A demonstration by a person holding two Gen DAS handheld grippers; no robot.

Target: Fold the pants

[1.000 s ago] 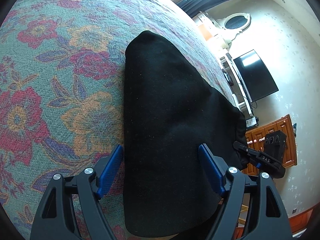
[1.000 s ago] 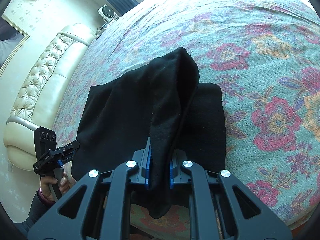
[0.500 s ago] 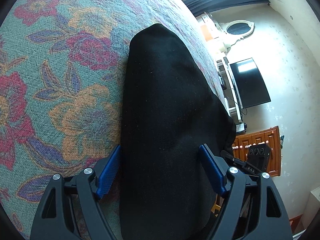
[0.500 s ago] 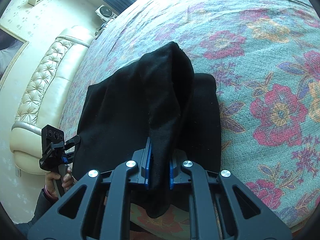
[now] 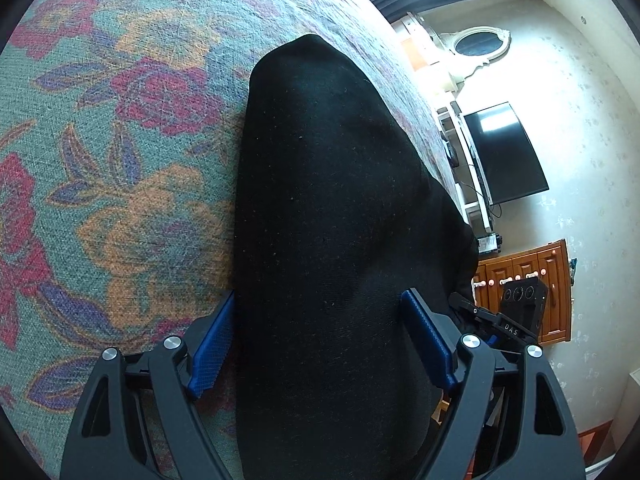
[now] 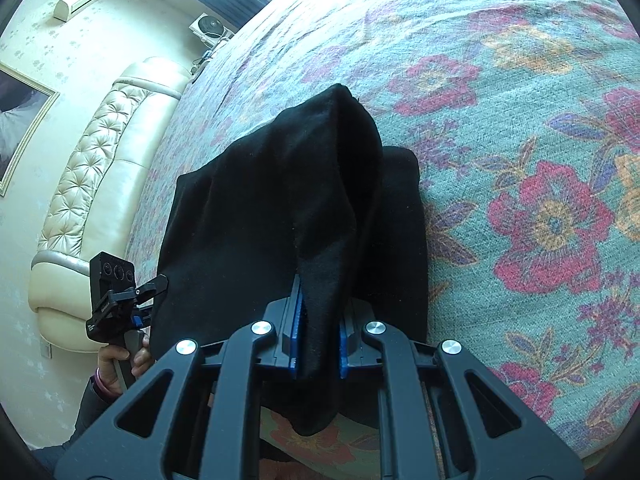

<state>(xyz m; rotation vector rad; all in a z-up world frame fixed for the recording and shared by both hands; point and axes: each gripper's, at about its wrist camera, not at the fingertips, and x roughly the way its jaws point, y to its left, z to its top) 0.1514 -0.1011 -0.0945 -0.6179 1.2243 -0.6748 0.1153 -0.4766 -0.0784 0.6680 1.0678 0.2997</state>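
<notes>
Black pants [image 5: 332, 216] lie on a floral bedspread [image 5: 120, 128], partly folded. My left gripper [image 5: 320, 336] is open, its blue pads either side of the near end of the pants, jaws wide apart. My right gripper [image 6: 318, 328] is shut on a raised fold of the pants [image 6: 304, 184], holding it above the lower layer. The right gripper also shows in the left wrist view [image 5: 504, 320] at the pants' right edge. The left gripper shows in the right wrist view [image 6: 120, 296], held in a hand at the pants' left edge.
The bedspread [image 6: 520, 120] stretches far and right. A cream tufted headboard [image 6: 92, 184] stands left. A TV [image 5: 504, 152], a wooden dresser [image 5: 532, 276] and an oval mirror [image 5: 480, 42] stand beyond the bed's right edge.
The left gripper's view has shifted slightly over the pants, jaws still open around them. The right gripper keeps its hold on the raised fold and has barely moved.
</notes>
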